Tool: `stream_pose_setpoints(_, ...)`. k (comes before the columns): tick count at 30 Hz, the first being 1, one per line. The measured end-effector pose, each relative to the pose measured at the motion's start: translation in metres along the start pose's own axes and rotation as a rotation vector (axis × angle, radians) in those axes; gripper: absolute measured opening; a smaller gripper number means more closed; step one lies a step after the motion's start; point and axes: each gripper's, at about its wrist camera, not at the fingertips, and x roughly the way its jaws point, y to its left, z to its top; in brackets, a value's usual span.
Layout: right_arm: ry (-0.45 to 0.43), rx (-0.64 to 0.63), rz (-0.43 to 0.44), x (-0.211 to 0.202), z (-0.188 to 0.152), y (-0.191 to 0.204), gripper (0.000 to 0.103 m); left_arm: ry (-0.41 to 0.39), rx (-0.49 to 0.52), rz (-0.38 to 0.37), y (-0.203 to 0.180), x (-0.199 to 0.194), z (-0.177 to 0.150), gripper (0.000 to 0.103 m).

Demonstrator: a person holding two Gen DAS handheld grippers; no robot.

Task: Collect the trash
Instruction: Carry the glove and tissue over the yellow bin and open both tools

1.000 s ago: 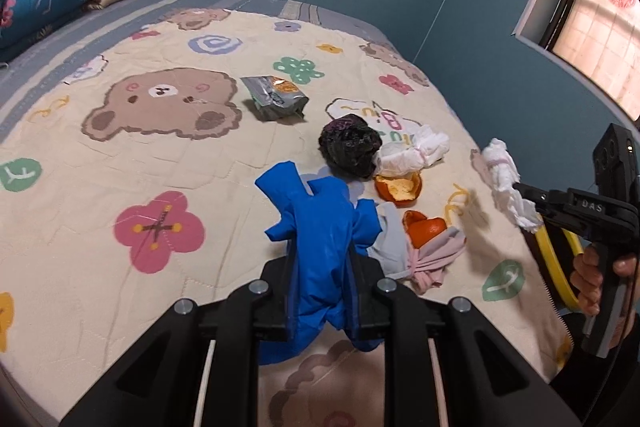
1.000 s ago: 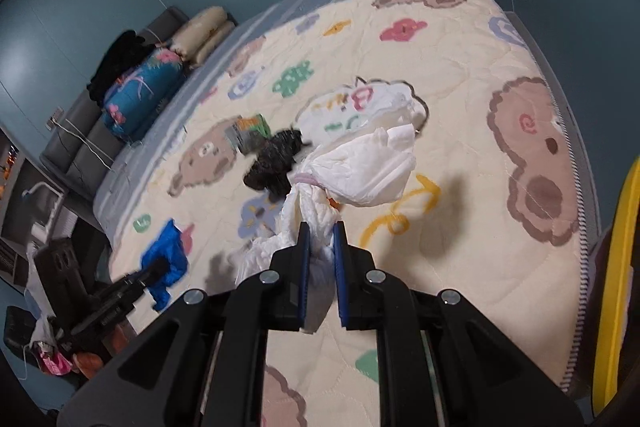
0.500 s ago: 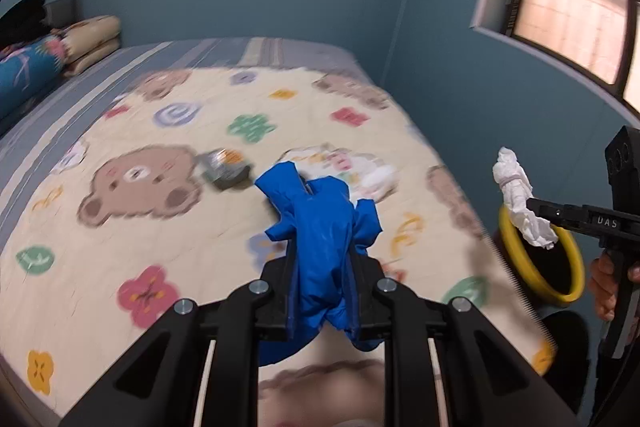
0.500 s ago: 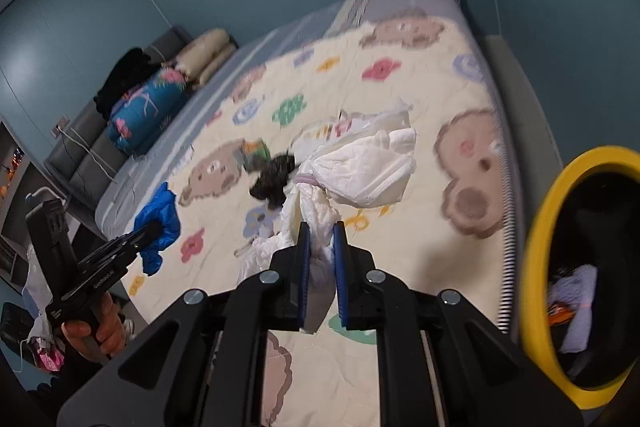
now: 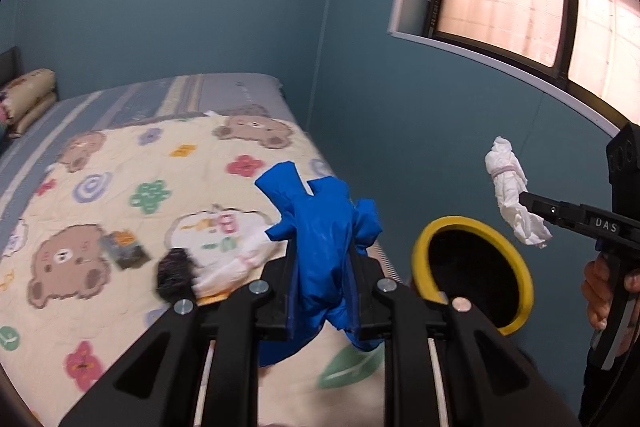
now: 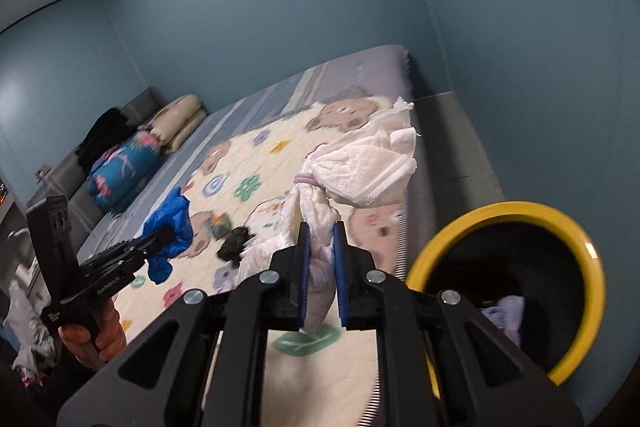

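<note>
**Both claws loaded beside the bin**

My left claw was clamped on a crumpled blue plastic glove, my right claw on a bundled white diaper. I held both clear of the bear-print quilted bed, judging it kept them from snagging other litter. The yellow-rimmed black bin sat just right of my right claw, its mouth open towards it. Motion blurred the dark clump and the foil wrapper beyond my left claw; the bin's depths stayed dark, with something pale inside I could not identify.
</note>
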Motion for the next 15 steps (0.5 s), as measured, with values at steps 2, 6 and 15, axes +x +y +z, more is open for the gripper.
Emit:
stream_pose_setpoints(2,-0.014,0.011,-0.022,-0.009,0.004,-0.012,0.011,0.020,0.001,-0.030,-0.014,0.014,0.004,0.017)
stream_pose_setpoints(6,-0.040,0.040,-0.065,-0.026,0.011,-0.037,0.011,0.045,0.026,-0.076,-0.040,0.038,0.009,0.017)
stream_pose_setpoints(15,-0.086,0.099,-0.149,-0.052,0.022,-0.090,0.011,0.135,0.061,-0.161,-0.098,0.098,0.010,0.017)
